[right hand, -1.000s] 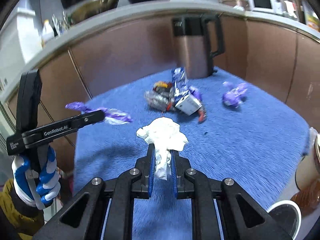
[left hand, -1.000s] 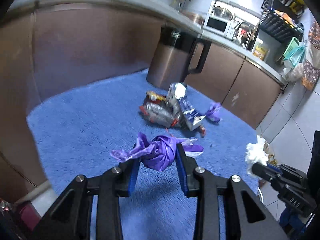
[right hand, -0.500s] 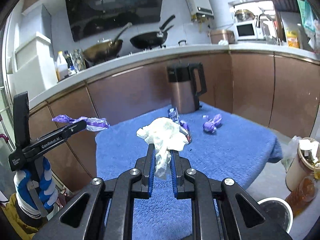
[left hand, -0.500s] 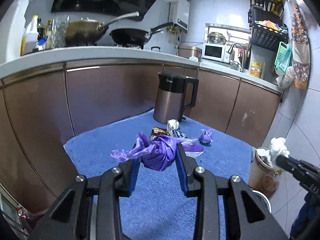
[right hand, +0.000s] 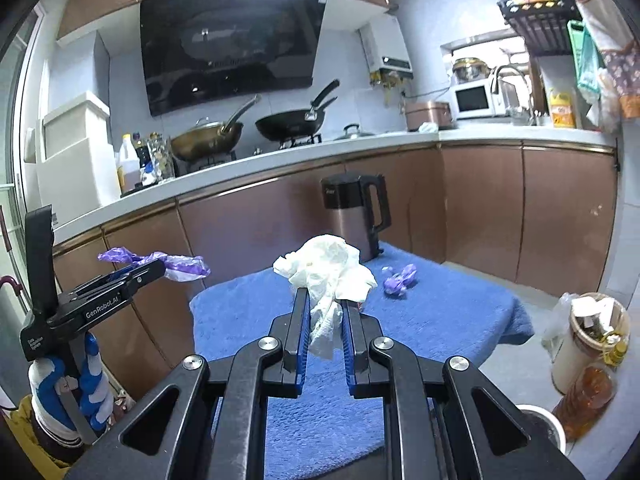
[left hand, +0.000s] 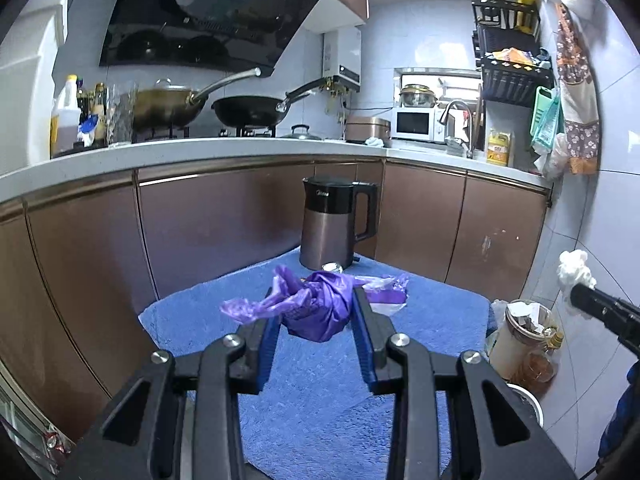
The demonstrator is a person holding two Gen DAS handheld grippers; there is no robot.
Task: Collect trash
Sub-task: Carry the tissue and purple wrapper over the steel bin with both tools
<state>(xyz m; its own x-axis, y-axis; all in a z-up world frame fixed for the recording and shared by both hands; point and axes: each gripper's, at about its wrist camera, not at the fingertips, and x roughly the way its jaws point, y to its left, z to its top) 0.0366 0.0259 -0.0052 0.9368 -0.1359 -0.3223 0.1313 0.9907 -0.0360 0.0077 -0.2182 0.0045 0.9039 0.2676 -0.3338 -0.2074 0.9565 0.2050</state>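
**Two pieces of trash held above the blue table**

A crumpled purple plastic bag (left hand: 316, 312) is clamped between the blue pads of the left gripper (left hand: 314, 320), and it is carried in the air above the blue towel-covered table (left hand: 440, 320). A wad of white tissue (right hand: 330, 276) is pinched by the right gripper (right hand: 325, 312), whose jaws are drawn close together on it, also above the table. A tail of the tissue is seen hanging down between the pads.

On the table, at its far edge, a brown electric kettle (right hand: 354, 212) is stood upright. A second purple wrapper (right hand: 398, 280) is left lying on the towel, near the kettle. Beside the table, on the floor, an open bin (right hand: 588, 336) filled with scraps is seen. In the right wrist view the left gripper is held by a hand in a blue-and-white glove (right hand: 68, 388), off the table's left side.
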